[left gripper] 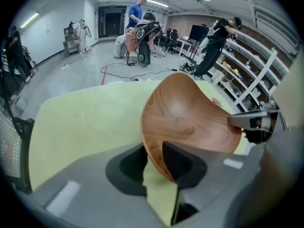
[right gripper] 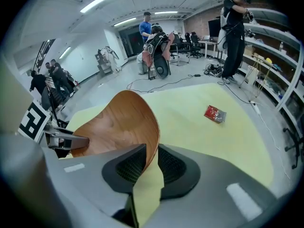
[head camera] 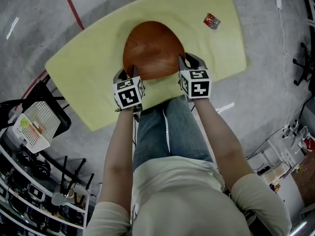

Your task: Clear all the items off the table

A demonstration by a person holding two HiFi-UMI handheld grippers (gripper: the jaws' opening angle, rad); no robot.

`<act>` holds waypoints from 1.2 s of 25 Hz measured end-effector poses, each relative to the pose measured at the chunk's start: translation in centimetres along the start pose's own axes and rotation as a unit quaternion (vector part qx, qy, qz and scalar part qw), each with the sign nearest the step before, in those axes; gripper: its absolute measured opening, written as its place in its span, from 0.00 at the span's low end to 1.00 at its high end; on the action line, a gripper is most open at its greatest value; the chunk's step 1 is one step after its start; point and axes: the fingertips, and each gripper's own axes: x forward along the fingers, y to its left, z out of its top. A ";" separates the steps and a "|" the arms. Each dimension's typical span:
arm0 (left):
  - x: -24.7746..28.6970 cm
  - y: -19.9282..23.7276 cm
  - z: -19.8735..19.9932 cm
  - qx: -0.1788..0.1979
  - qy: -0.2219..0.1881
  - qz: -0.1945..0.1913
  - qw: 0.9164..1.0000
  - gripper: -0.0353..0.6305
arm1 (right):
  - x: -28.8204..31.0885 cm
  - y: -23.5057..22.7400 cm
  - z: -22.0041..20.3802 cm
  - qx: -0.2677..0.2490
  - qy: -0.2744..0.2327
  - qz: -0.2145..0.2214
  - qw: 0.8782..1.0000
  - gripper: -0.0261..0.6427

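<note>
A wide wooden bowl (head camera: 152,50) rests on the yellow table (head camera: 88,73), near its front edge. My left gripper (head camera: 127,72) is shut on the bowl's near left rim. In the left gripper view the rim of the bowl (left gripper: 190,113) runs between the pads of this gripper (left gripper: 154,158), one pad inside the bowl and one outside. My right gripper (head camera: 187,59) is shut on the near right rim. In the right gripper view the thin edge of the bowl (right gripper: 118,122) stands pinched in this gripper (right gripper: 151,163). A small red packet (head camera: 212,20) lies on the table at the far right, also visible as the packet (right gripper: 214,113) beyond the right gripper.
A white mesh basket (head camera: 34,127) and dark racks stand to the left of the table, below its level. Shelving (head camera: 290,146) is at the right. Several people and chairs (left gripper: 142,37) are far off across the room, with cables on the floor.
</note>
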 end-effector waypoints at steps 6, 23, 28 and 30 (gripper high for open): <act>-0.8 0.1 -0.2 -0.008 0.003 0.001 1.000 0.20 | -1.0 0.3 -0.1 0.014 0.007 -0.009 1.000 0.14; -9.1 -1.7 2.1 -0.016 -0.056 -0.007 0.998 0.17 | -9.1 1.4 1.6 0.016 -0.035 -0.029 0.999 0.13; -11.8 -2.2 2.8 -0.020 -0.064 -0.013 0.998 0.16 | -12.1 2.0 2.6 0.018 -0.050 -0.034 0.998 0.13; -12.6 -2.4 3.0 -0.017 -0.066 -0.014 0.998 0.16 | -13.1 2.2 2.7 0.021 -0.055 -0.037 0.998 0.13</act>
